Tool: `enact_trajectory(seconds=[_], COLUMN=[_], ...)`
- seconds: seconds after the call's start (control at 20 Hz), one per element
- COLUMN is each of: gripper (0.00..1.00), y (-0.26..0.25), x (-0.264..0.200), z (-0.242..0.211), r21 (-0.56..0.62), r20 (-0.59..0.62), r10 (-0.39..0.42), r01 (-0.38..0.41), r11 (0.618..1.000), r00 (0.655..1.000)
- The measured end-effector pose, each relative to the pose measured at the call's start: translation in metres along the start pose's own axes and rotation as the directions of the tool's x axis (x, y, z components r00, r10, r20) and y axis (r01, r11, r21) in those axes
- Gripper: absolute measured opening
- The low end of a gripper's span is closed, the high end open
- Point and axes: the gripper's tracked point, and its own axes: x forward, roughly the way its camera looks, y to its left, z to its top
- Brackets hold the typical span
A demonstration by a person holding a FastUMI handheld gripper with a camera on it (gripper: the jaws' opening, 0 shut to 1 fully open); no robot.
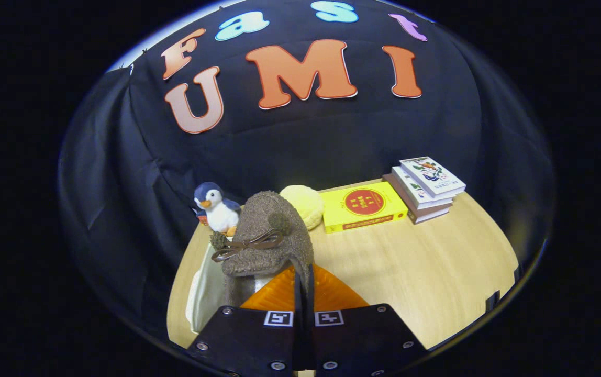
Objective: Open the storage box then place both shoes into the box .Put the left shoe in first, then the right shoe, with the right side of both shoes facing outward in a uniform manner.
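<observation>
Gripped between our gripper [303,293] fingers, pinched at its collar, the brown shoe [266,238] hangs above the white storage box [203,293] on the counter [410,267]. We should lower it slowly, bow side outward, clear of the penguin [215,208].

The shoe [266,238] is looking like rough matt felt, the table [426,272] smooth pale wood, the penguin [215,208] soft plush, the books [429,183] glossy paper, the wall [305,141] matt cloth.
</observation>
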Motion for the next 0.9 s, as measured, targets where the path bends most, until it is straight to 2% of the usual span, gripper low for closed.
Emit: enact_trajectory(seconds=[0.3,0.55,0.75,0.9], gripper=[0.01,0.03,0.03,0.15], y=[0.036,0.03,0.021,0.025], x=[0.024,0.038,0.038,0.027], z=[-0.043,-0.074,-0.081,-0.063], r21=[-0.016,-0.071,-0.08,-0.081], r20=[-0.069,-0.106,-0.114,-0.064], r10=[-0.008,-0.083,-0.119,-0.088], r01=[0.007,0.075,0.11,0.082], r11=[1.0,0.995,0.991,0.993], r00=[0.998,0.991,0.986,0.994])
